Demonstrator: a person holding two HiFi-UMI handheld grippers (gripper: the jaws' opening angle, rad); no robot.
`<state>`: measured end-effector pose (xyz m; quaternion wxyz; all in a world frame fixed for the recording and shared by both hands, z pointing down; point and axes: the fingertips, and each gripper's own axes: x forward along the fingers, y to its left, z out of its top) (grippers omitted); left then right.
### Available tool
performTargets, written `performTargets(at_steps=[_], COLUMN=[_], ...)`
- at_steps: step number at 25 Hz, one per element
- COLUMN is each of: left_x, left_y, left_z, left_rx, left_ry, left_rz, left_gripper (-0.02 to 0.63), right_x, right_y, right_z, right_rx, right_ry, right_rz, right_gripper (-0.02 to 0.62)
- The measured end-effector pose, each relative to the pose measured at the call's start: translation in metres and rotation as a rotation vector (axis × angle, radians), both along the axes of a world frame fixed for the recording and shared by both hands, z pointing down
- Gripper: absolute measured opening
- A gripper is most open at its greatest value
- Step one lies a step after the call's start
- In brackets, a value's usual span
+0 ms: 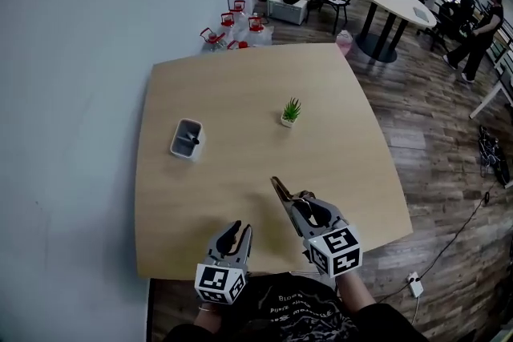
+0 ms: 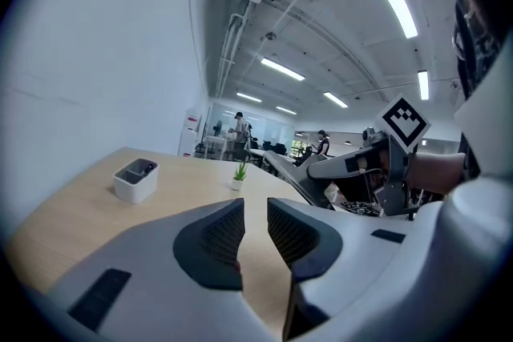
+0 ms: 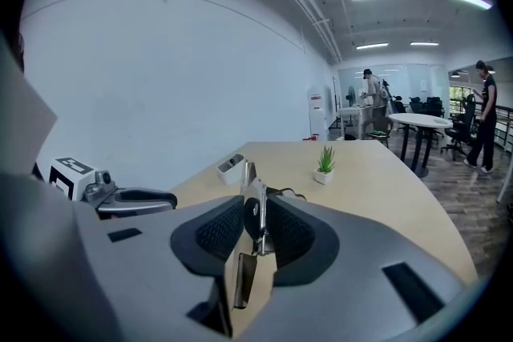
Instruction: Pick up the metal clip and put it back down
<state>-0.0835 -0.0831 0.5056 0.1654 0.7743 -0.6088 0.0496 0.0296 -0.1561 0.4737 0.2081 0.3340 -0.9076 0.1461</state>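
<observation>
The right gripper (image 3: 255, 222) pinches a slim, silvery metal clip (image 3: 252, 188) upright.

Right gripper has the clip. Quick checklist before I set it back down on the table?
1. Metal clip clamped in right gripper: ok.
2. Left gripper empty, fingers slightly apart: ok.
3. Bare table in front of the clip: ok.
4. Potted plant and white container well clear of the clip: ok.
5. Clip's height above the table: cannot tell.
</observation>
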Motion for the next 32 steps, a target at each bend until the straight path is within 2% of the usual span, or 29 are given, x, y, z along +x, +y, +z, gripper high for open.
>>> performTargets(at_steps=[4,11,18,22,27,32], left_x=[-0.023,-0.053,-0.091,-0.109,-0.126,-0.134], left_y=[0.008,0.027,0.051,0.065,0.081,0.082], left_z=[0.001,-0.001,0.006,0.009,0.012,0.015], left_rx=[-0.015,-0.026,-0.049,-0.066,-0.098,-0.135], left_ry=[-0.018,-0.035,-0.036,-0.038,-0.043,-0.056], left_rz=[-0.092,-0.207,-0.334,-0.396,-0.472,-0.489], left_gripper=[0.028,0.012,0.009,0.009,0.009,0.009], right_x=[-0.025,-0.083,-0.144,-0.168,-0.189,-0.188], right_y=[-0.011,-0.025,-0.043,-0.056,-0.074,-0.103], right_z=[0.0,0.005,0.037,0.066,0.104,0.136], right_rx=[-0.017,-0.052,-0.151,-0.208,-0.248,-0.334], right_ry=[-0.011,-0.023,-0.001,0.037,0.129,0.149], right_rz=[-0.063,-0.191,-0.278,-0.293,-0.318,-0.25], right_gripper=[0.103,0.103,0.102,0.101,0.101,0.101])
